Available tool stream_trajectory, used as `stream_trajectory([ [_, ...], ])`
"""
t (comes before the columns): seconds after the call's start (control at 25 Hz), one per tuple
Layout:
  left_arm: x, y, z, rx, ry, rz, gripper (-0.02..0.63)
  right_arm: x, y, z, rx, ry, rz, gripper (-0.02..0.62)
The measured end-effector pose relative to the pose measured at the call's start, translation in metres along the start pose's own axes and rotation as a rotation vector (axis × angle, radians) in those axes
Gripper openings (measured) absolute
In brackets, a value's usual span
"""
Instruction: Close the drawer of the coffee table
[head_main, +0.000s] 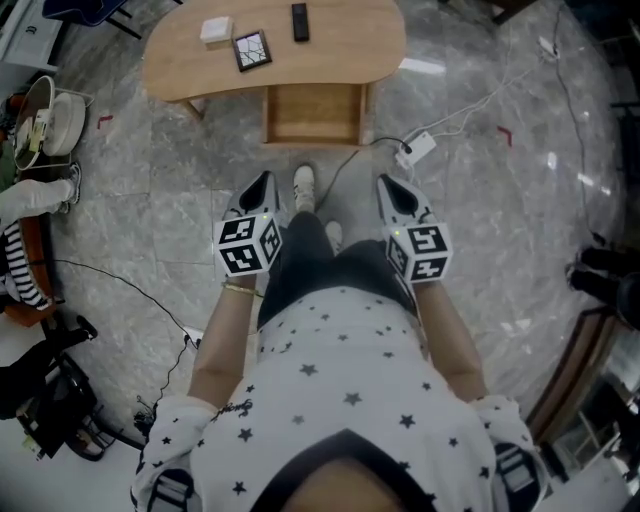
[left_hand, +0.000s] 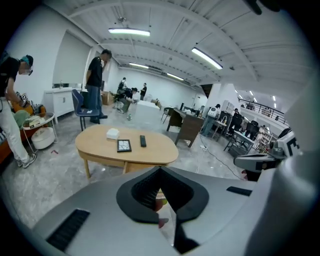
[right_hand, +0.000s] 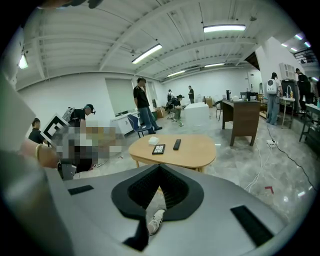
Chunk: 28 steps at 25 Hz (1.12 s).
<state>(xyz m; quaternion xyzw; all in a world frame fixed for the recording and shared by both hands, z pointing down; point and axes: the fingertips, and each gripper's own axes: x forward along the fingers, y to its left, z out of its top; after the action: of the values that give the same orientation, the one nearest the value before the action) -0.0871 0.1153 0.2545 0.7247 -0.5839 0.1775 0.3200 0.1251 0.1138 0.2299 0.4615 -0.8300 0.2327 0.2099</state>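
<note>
Beyond my starred shirt (head_main: 345, 400), I am holding left claw (head_main: 267, 181) and right claw (head_main: 386, 184) shut and empty, well short of the open drawer (head_main: 312, 115) in the bench (head_main: 372, 52), aiming to push the drawer front squarely.

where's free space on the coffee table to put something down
The table's right end, past the remote, is bare in the head view. The left end is crowded: white box and black frame. The open drawer looks empty.

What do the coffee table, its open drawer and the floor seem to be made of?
Coffee table: probably light wood or wood veneer, matte; even tan surface.
Drawer: same-looking wood.
Floor: polished stone or marble-look tile; grey veining, lamp reflections.
</note>
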Motion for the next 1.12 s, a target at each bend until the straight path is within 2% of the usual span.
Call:
stream_trajectory([
  [0.32,0.050,0.037,-0.007,0.049,0.083,0.011,0.008,0.039,-0.027,-0.012,0.047,0.033,-0.048,0.008],
  [0.84,0.131,0.089,-0.025,0.016,0.141,0.015,0.008,0.104,-0.077,-0.045,0.105,0.093,-0.130,0.008],
  [1.12,0.171,0.107,-0.049,0.005,0.177,0.021,0.008,0.134,-0.100,-0.075,0.126,0.126,-0.161,0.008],
])
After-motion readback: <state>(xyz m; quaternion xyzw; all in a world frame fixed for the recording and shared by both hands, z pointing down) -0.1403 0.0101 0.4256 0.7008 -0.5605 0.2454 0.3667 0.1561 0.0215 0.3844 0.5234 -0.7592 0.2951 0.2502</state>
